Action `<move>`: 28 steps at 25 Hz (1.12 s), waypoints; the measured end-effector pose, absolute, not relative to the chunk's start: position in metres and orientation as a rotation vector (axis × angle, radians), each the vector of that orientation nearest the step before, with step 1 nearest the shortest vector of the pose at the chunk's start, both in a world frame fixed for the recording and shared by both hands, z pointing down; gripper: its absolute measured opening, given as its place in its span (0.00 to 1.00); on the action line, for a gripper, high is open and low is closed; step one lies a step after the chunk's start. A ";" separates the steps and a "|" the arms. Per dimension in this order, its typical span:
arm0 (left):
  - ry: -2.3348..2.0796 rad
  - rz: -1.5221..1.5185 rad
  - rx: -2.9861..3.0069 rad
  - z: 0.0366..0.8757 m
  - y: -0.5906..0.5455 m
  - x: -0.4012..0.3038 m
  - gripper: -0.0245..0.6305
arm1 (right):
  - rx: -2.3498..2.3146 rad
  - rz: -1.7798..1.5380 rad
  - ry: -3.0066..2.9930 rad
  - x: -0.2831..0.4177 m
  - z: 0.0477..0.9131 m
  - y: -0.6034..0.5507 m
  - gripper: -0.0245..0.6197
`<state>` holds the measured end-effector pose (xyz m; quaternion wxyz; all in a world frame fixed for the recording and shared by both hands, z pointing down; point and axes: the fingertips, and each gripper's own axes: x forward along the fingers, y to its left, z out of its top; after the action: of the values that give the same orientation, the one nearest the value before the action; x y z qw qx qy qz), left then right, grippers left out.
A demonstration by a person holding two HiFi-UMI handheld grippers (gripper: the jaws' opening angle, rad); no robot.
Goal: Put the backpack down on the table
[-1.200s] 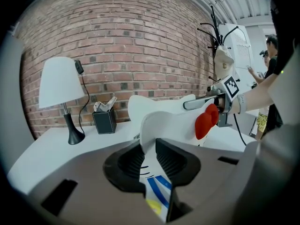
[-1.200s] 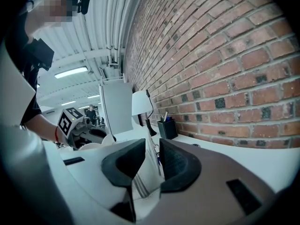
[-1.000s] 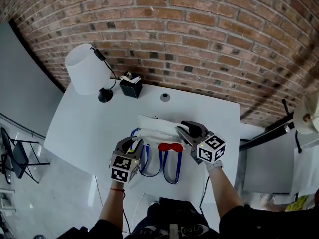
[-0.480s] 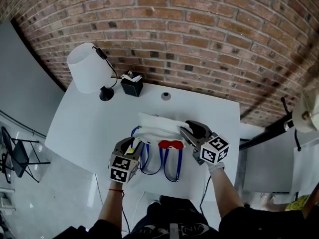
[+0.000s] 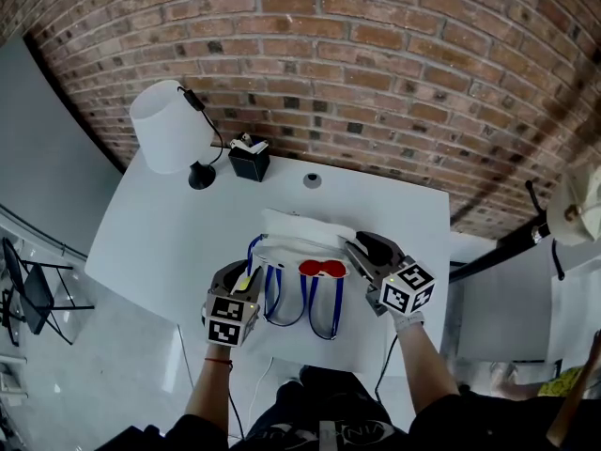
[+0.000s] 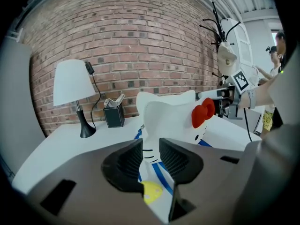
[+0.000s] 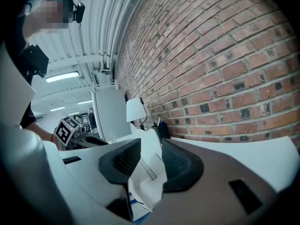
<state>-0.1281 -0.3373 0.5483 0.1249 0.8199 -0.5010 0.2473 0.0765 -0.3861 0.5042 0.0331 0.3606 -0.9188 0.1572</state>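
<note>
A white cat-faced backpack [image 5: 299, 244] with a red bow [image 5: 321, 269] is lying flat on the white table [image 5: 160, 238], near its front edge. Its blue straps [image 5: 324, 319] are trailing almost to that edge. The left gripper [image 6: 151, 149] is standing released at the bag's left side. Its jaws are parted, and a fold of white fabric with drawn whiskers is rising loosely between them. The right gripper [image 7: 150, 151] is at the bag's right side, and its jaws are opening with a crumpled white flap still between the pads. The only print showing is the black-and-white square markers on each gripper's cube.

In the head view both grippers are covering the bag's near corners. A small yellow dotted piece [image 6: 152, 191] is peeking out below the left jaws, too cropped to identify. A white-shaded lamp [image 5: 167, 128], a black pen holder [image 5: 246, 163] and a small grey disc [image 5: 312, 181] are sitting well apart from the bag, along the brick wall [image 5: 376, 73]. Bare tabletop is stretching to the bag's left, while the right gripper is working close to the table's right edge.
</note>
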 end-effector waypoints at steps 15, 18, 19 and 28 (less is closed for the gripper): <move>-1.397 0.749 2.438 0.551 -0.314 -0.111 0.05 | 1.172 0.475 -2.788 0.081 0.504 -0.354 0.04; -1.373 0.737 2.464 0.546 -0.311 -0.104 0.05 | 1.171 0.449 -2.791 0.080 0.500 -0.347 0.04; -1.366 0.736 2.472 0.545 -0.309 -0.102 0.05 | 1.174 0.443 -2.795 0.079 0.498 -0.344 0.04; -1.273 0.720 2.539 0.538 -0.291 -0.078 0.04 | 1.135 0.436 -2.829 0.061 0.490 -0.315 0.04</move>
<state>-0.0776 -0.2913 0.5383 0.1056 0.8616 -0.4321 0.2445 0.0607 -0.3147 0.4896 0.0313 0.3685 -0.9183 0.1415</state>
